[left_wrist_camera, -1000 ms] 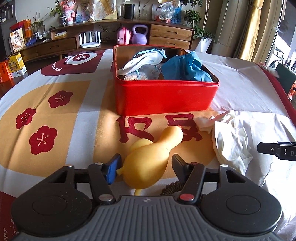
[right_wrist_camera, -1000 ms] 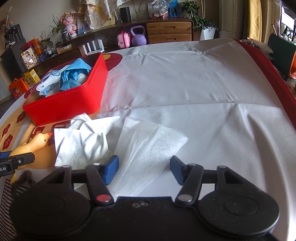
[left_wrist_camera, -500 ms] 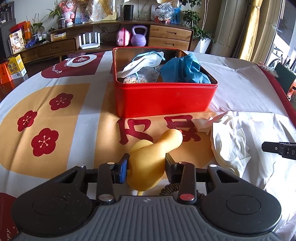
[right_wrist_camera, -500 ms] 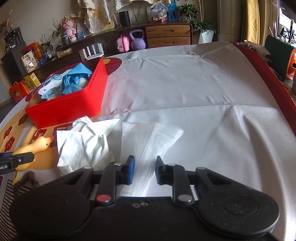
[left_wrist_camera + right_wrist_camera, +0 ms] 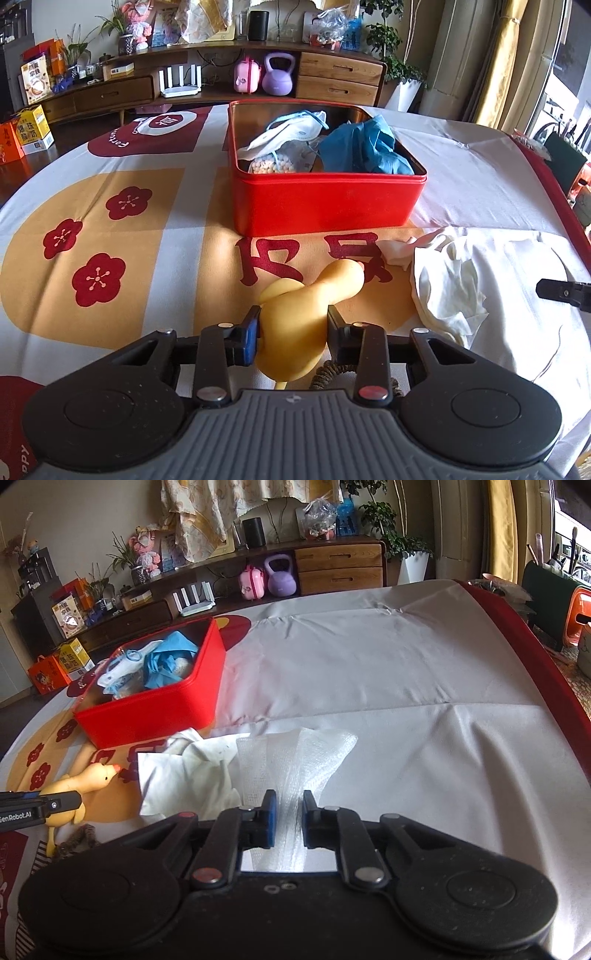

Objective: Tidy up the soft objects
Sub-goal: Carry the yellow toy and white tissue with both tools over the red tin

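Left gripper [image 5: 293, 328]: jaws closing, both pads pressed on the body of the yellow rubber duck [image 5: 306, 314].
Duck: lying on the tablecloth [image 5: 147, 206] in front of the red tin [image 5: 325, 205], head toward the tin.
Right gripper [image 5: 285, 821]: jaws closing, pinching the near end of the white gauze [image 5: 299, 753].
Gauze: right of the tin, bunched between the pads, fanning out beyond them.
White cloth [image 5: 188, 771]: crumpled, between duck and gauze, near the tin's front corner.
Tin: holds a face mask [image 5: 291, 129] and a blue glove [image 5: 364, 151].
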Tool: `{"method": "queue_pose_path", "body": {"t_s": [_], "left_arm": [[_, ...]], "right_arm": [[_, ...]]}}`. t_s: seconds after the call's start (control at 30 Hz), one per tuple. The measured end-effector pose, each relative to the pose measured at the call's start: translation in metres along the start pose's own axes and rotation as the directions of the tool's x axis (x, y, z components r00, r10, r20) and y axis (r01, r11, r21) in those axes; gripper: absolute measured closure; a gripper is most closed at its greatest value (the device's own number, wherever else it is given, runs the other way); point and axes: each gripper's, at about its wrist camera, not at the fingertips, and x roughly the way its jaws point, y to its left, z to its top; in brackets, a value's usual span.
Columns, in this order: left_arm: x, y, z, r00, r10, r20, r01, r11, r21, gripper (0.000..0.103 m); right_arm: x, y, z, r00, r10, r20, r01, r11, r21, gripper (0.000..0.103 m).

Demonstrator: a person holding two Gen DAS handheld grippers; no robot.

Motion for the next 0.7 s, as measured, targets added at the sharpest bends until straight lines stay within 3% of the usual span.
{"method": "queue_pose_path", "body": {"t_s": [0.7], "left_arm": [[-0.048, -0.009, 0.018, 0.997, -0.064, 0.038, 0.066, 0.997, -0.050, 0.068]], "right_arm": [[-0.055, 0.038, 0.026, 0.986, 0.151, 0.075, -0.149, 0.988, -0.028, 0.091]]}}
